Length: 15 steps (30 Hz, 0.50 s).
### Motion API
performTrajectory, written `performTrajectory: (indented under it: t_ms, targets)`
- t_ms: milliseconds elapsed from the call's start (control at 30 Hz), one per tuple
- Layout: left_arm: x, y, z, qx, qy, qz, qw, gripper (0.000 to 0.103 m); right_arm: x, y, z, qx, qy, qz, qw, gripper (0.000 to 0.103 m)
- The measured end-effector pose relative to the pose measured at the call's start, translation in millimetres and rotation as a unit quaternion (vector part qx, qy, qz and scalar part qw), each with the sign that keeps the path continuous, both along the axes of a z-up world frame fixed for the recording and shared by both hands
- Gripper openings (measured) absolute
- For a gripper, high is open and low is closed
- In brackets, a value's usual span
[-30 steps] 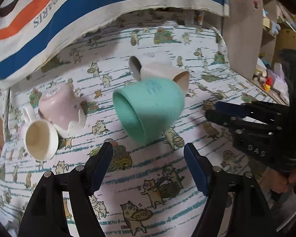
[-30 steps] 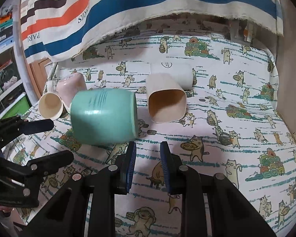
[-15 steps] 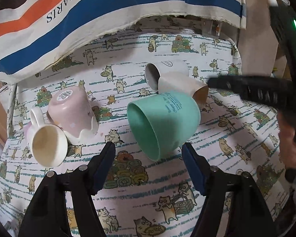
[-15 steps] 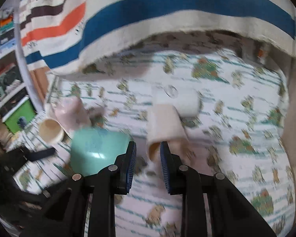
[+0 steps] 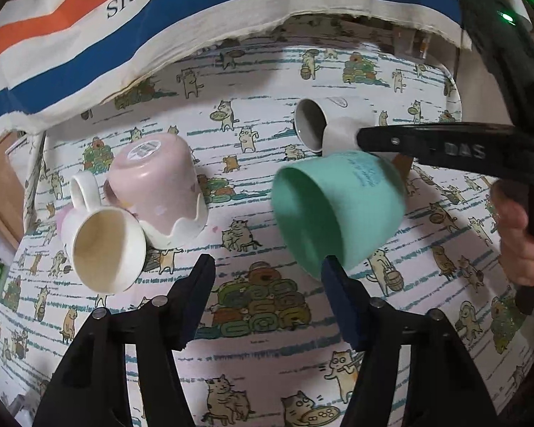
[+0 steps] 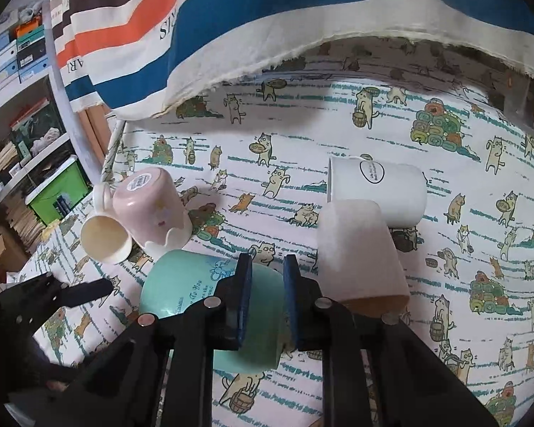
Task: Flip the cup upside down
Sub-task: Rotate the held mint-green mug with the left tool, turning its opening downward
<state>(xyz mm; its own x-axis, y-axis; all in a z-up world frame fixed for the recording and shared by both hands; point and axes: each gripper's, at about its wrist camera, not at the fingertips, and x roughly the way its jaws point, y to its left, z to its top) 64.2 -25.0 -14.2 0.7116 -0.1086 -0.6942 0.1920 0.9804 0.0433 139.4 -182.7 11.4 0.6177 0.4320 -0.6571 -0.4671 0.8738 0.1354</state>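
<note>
While its mouth is turned toward the spread-apart left gripper (image 5: 267,277), the teal cup (image 5: 341,210) is seen lying on its side on the cat-print tablecloth (image 5: 260,348); the right gripper (image 6: 266,274), jaws nearly together and empty, is held above its base.

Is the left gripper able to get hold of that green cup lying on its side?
Probably yes. The left gripper is open, and the green cup lies just ahead with its mouth turned toward it; one finger already sits at the rim. The right gripper hovers over the cup's far end, which may crowd it.
</note>
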Motion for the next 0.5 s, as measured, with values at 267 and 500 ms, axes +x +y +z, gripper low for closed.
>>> performTrajectory:
  t_ms: [267, 500]
  targets:
    - [-24, -3, 4, -0.029, -0.004, -0.031, 0.9991, 0.06, -22, -7, 2, -0.006, -0.001, 0.011, 1.0, 0.019]
    - [-35, -15, 2, -0.022, -0.002, -0.053, 0.9983, 0.06, -55, -6, 1, -0.012, -0.008, 0.027, 1.0, 0.019]
